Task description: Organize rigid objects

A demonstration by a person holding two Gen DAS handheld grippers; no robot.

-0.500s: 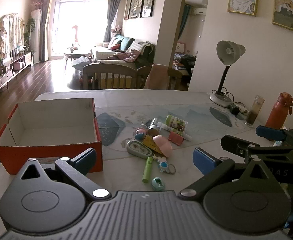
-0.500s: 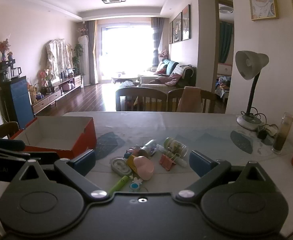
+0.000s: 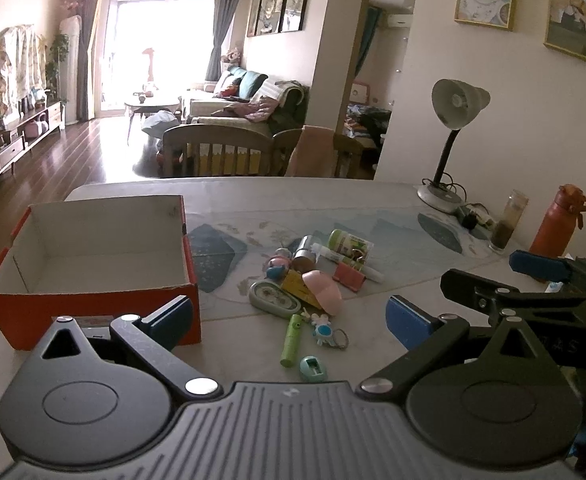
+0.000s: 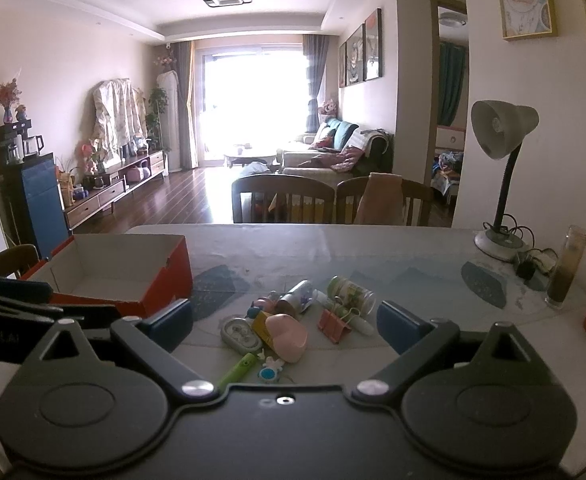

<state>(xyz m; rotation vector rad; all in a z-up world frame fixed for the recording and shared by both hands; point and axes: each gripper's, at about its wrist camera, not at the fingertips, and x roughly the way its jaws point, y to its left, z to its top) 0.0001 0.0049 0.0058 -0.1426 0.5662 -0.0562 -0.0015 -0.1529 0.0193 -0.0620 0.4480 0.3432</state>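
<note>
A heap of small items lies mid-table: a pink egg-shaped shell [image 3: 321,287], a green tube [image 3: 291,340], a teal sharpener [image 3: 313,369], a pale round case [image 3: 272,297], a pink binder clip [image 3: 348,276], a green-capped jar [image 3: 351,245] and a metal can [image 3: 304,252]. An orange box [image 3: 89,304] with a white inside stands empty to the left. My left gripper [image 3: 291,318] hangs open just short of the heap with nothing between its fingers. My right gripper [image 4: 285,326] is open too, with the pink shell [image 4: 287,338] and binder clip [image 4: 333,322] beyond its fingers.
A desk lamp [image 3: 451,128], a tall glass [image 3: 507,220] and an orange bottle [image 3: 557,222] stand along the right side by the wall. Two wooden chairs [image 4: 283,198] sit at the table's far edge. The right gripper's fingers [image 3: 533,264] cross the left wrist view's right edge.
</note>
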